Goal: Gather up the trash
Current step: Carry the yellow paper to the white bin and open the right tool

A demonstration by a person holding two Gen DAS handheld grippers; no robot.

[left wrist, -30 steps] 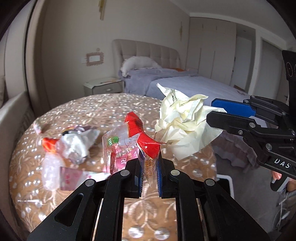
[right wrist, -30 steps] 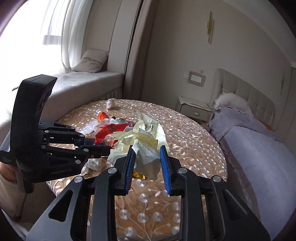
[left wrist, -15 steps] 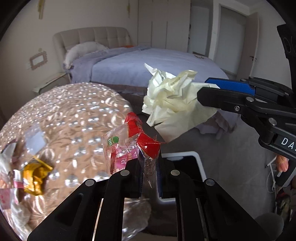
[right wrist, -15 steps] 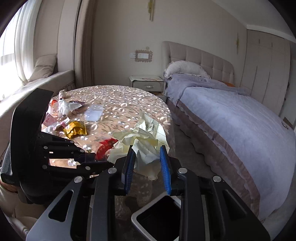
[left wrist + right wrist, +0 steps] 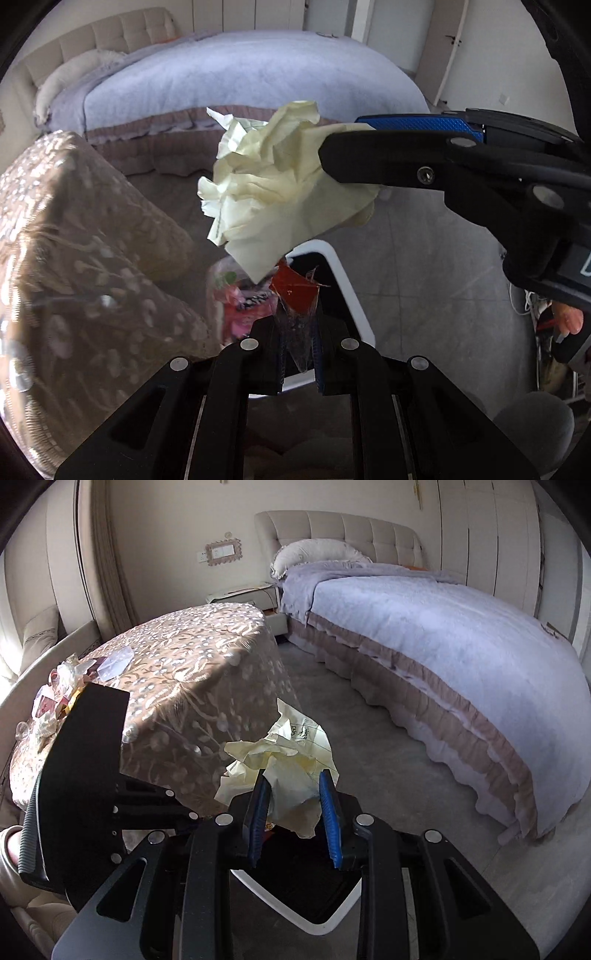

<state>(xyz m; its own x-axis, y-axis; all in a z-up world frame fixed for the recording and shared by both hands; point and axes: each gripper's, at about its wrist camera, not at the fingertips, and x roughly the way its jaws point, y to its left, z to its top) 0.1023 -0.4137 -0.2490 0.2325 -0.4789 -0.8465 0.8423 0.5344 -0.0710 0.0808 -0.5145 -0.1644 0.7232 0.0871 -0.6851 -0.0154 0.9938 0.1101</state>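
Note:
My left gripper (image 5: 298, 354) is shut on a clear and red snack wrapper (image 5: 291, 295), held over a white-rimmed trash bin (image 5: 347, 284) on the floor. My right gripper (image 5: 295, 812) is shut on a crumpled pale yellow paper (image 5: 284, 764), also over the bin (image 5: 295, 912). In the left wrist view the paper (image 5: 273, 192) hangs from the right gripper (image 5: 347, 144) just above the wrapper. More trash (image 5: 62, 686) lies on the round table (image 5: 177, 672) at the left.
A bed with a lilac cover (image 5: 443, 627) stands right of the table, with grey floor (image 5: 369, 746) between them. A nightstand (image 5: 243, 594) is by the headboard. The tablecloth (image 5: 74, 258) hangs close to the bin's left side.
Both grippers have swung from above the table down past its edge to over the bin, each still holding its trash. The table top has moved out of the left wrist view.

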